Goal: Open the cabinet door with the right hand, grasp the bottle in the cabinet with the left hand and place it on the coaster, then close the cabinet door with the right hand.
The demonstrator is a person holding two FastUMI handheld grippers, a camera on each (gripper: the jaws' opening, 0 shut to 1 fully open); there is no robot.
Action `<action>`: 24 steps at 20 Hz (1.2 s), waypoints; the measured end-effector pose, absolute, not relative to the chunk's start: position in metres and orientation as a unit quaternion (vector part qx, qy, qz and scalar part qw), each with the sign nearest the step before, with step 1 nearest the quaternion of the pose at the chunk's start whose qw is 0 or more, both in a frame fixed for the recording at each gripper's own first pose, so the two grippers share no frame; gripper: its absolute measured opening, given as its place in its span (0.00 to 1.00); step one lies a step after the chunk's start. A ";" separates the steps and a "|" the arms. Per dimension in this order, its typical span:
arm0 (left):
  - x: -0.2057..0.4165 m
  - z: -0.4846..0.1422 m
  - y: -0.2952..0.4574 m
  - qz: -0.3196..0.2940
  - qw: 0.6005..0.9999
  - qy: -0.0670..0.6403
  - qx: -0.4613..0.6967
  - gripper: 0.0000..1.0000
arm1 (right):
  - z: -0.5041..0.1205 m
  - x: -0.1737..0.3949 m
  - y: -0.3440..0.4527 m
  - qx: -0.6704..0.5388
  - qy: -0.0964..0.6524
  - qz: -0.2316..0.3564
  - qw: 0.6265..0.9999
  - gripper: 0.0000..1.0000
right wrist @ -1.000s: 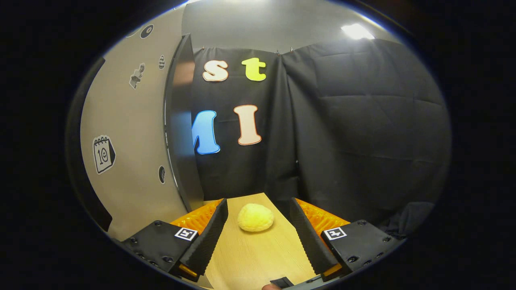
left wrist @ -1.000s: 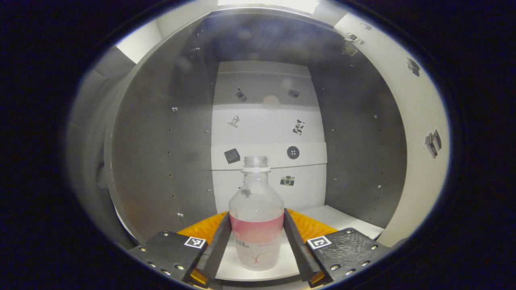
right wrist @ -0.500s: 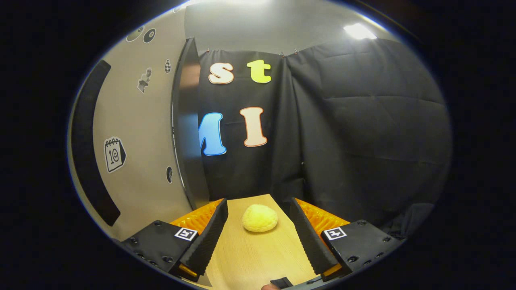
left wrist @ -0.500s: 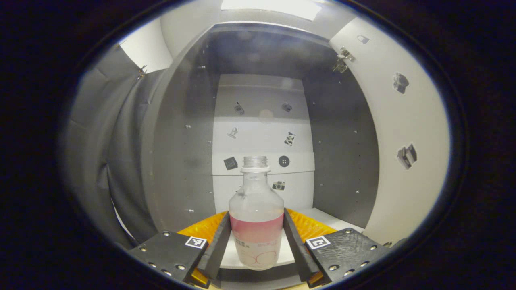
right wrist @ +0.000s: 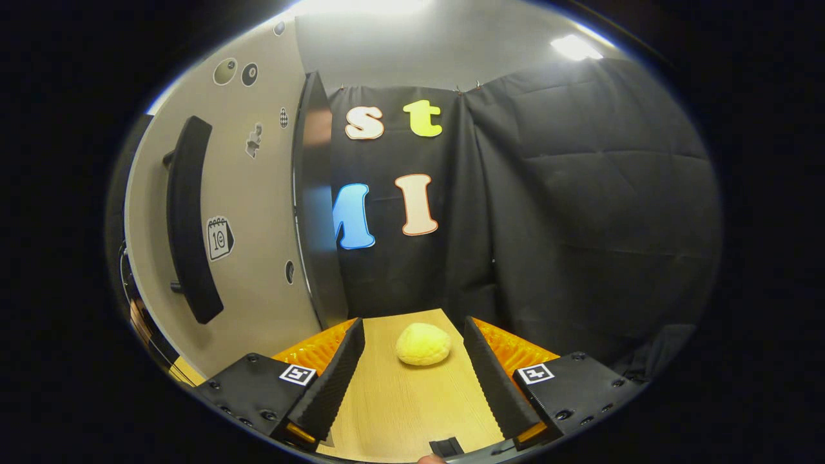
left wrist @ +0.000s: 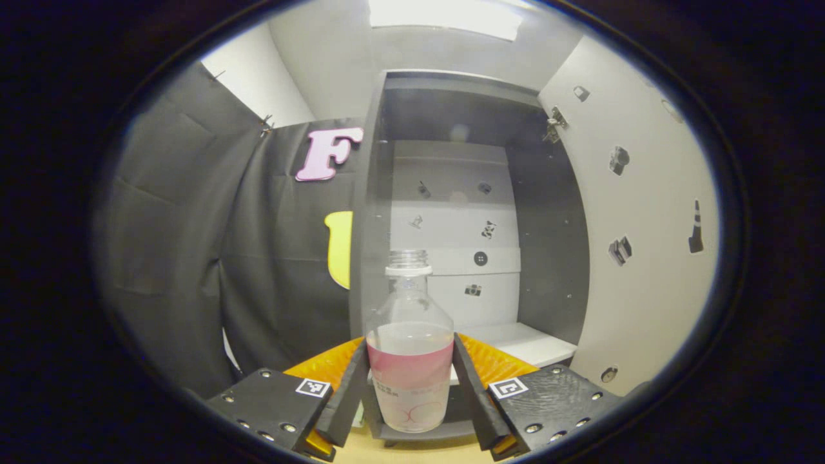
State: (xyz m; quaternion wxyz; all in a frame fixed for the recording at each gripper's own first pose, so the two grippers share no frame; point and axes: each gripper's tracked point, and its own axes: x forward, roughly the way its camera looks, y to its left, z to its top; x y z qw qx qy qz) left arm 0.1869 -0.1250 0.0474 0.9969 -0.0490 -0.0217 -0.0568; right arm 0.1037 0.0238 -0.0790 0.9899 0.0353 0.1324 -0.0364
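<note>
Left gripper [left wrist: 409,380], seen at 6 o'clock in the left gripper view, has both fingers pressed against the sides of a clear bottle [left wrist: 410,348]. That bottle stands upright between them, uncapped, with a pink label band and pale liquid reaching about to its shoulder. It appears lifted clear of the cabinet [left wrist: 464,212], whose open interior sits behind it from 12 o'clock toward 1 o'clock, with a white shelf [left wrist: 515,341] low inside. An open cabinet door [left wrist: 644,245] stretches along 3 o'clock, dotted with small stickers. No coaster can be made out in this view.

Right gripper [right wrist: 412,380], at 6 o'clock in the right gripper view, has its fingers spread apart and holds nothing. Between and beyond them lies a wooden table [right wrist: 399,406] with a small yellow bun-like object [right wrist: 423,344] near the centre. At 9 o'clock is the door's outer face, carrying a long dark handle [right wrist: 188,219].

Judging the risks: with no cap, any tilt while carrying could spill the liquid. A smooth, rounded bottle could also slip if the grip loosens. Swinging it toward 3 o'clock risks knocking the open door. Setting it down off-centre on the coaster could tip it over.
</note>
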 end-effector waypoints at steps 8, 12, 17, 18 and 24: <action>0.114 0.000 -0.071 -0.016 0.999 -0.010 -0.050 0.72 | -0.089 0.097 0.029 0.026 0.136 -0.022 0.990 0.98; 0.083 -0.033 -0.049 -0.001 0.999 0.002 -0.047 0.72 | -0.089 0.096 0.029 0.027 0.126 -0.024 0.991 0.98; 0.053 -0.090 -0.035 0.007 0.998 0.029 -0.057 0.72 | -0.090 0.093 0.031 0.022 0.112 -0.029 0.993 0.98; 0.049 -0.103 -0.034 0.007 0.997 0.035 -0.062 0.72 | -0.091 0.092 0.031 0.019 0.112 -0.031 0.993 0.98; 0.034 -0.164 -0.035 0.004 0.995 0.054 -0.082 0.74 | -0.103 0.084 0.028 0.001 0.129 -0.037 0.991 0.93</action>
